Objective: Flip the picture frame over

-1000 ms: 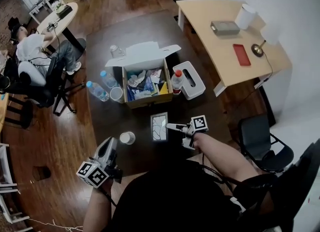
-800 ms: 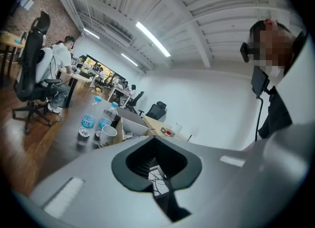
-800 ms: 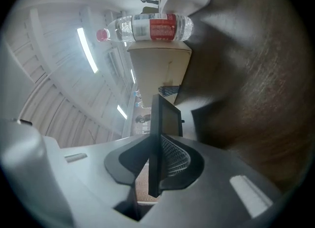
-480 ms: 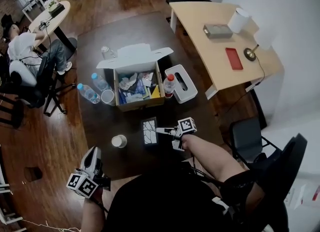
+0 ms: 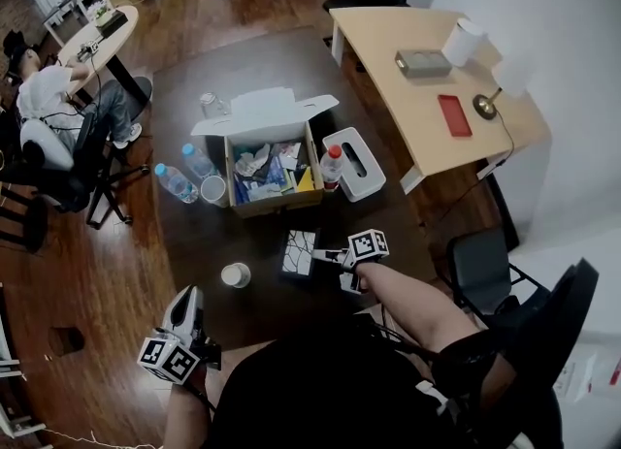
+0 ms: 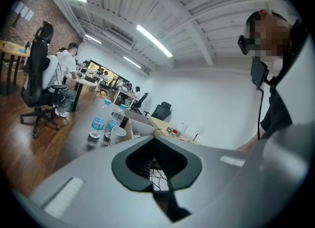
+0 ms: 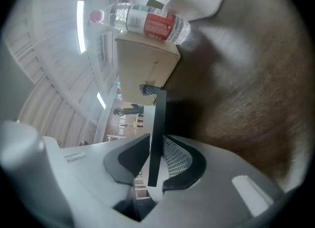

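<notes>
The right hand-held gripper (image 5: 321, 257), jaws just opened slightly, grasps the black-edged picture frame (image 5: 298, 251) by its edge, tilted on the dark bench (image 5: 209, 234) near the cardboard box (image 5: 277, 207). The left hand-held gripper (image 5: 188, 296) is clenched, empty.

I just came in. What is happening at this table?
A person is working with a gripper in each hand. The right gripper has the picture frame by one edge, tilted up off the table, patterned face showing; its jaws have just been opening, with that edge between them. The left gripper is shut and empty, off to the side. The flip is not yet done.
</notes>
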{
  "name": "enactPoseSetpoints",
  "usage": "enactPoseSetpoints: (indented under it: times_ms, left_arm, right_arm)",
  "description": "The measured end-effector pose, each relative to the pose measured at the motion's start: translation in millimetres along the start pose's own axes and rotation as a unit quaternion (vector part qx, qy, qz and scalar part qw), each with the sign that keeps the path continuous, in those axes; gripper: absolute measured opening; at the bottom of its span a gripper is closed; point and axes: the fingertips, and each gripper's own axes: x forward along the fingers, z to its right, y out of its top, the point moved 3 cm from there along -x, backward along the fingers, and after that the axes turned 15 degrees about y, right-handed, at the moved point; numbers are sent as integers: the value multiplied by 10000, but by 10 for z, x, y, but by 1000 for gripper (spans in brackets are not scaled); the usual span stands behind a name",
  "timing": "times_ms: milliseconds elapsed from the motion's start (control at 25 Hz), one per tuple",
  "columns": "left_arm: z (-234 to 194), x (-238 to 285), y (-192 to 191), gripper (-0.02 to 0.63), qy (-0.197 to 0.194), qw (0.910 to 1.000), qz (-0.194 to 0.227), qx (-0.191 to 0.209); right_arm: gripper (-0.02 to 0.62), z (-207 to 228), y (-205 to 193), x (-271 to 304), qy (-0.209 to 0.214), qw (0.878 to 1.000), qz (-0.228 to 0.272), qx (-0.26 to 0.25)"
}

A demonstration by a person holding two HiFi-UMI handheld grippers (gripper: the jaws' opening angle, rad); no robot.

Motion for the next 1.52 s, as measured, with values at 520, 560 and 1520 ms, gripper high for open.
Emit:
enactPoseSetpoints:
  times_ms: [520, 560, 1520]
  left_arm:
    - [173, 233, 9, 0, -467, 9989, 3, -94]
    - [201, 265, 4, 0, -533, 9985, -8, -88]
    - [352, 550, -270, 0, -1132, 9920, -554, -56]
  right_arm:
    - [202, 75, 37, -896, -489, 9926, 1109, -107]
    - [202, 114, 33, -977, -618, 9907, 1208, -71]
    - [16, -711, -222, -306, -538, 9844, 145, -1668]
